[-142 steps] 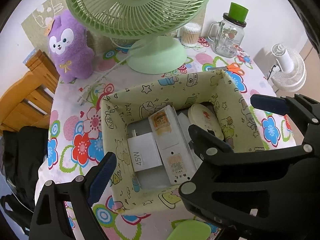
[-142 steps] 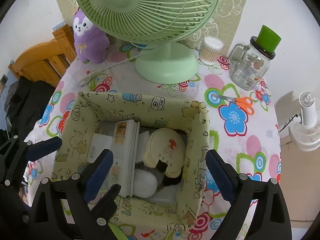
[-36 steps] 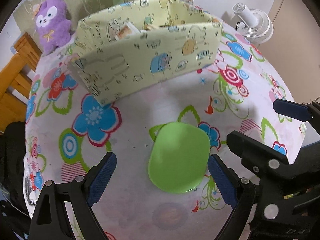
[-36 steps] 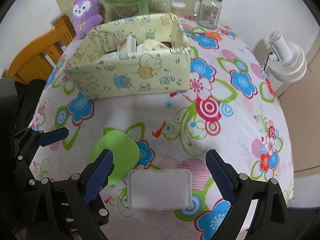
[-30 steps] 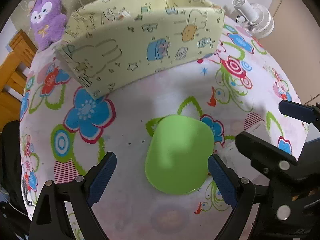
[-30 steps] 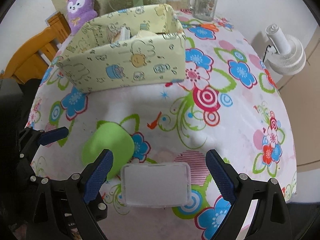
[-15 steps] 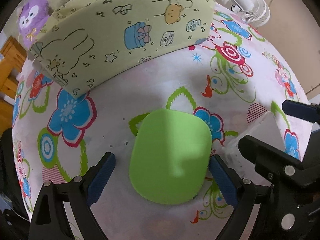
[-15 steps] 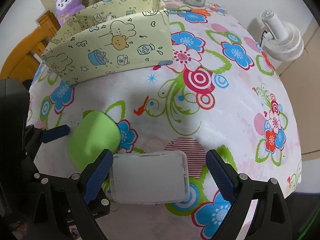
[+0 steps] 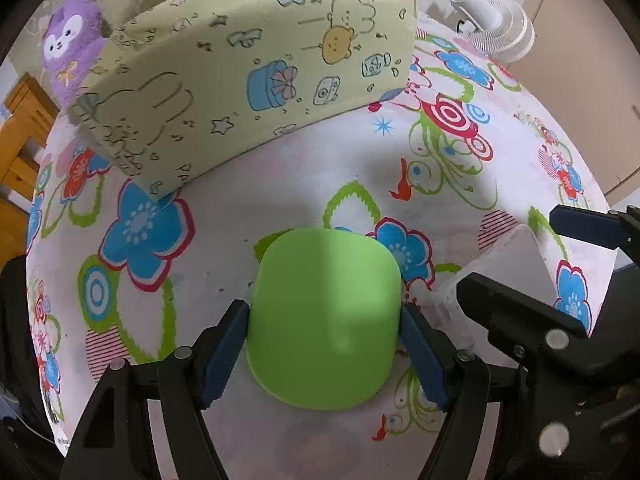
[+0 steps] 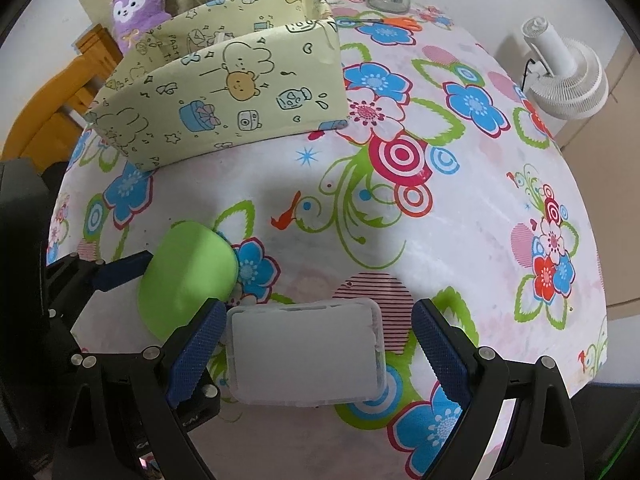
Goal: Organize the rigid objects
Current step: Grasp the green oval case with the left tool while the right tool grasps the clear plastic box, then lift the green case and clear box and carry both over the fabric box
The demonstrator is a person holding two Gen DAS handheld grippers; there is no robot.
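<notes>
Blue pads of the left claw [image 9: 324, 356] now press both sides of the green case [image 9: 324, 320], clamped on it; half a second ago they stood wide apart around it. The case lies flat on the flowered counter [image 9: 460, 152]. The right claw [image 10: 316, 348] has narrowed too: its left pad touches the clear plastic box [image 10: 306, 354], while the right pad stands just off the other edge, so it is not yet closed on it. Box and case lie side by side near the counter's front edge. Beyond them sits the yellow printed bin [image 10: 224, 92], closer in view than before, with the purple plush toy [image 10: 134, 6] behind it.
</notes>
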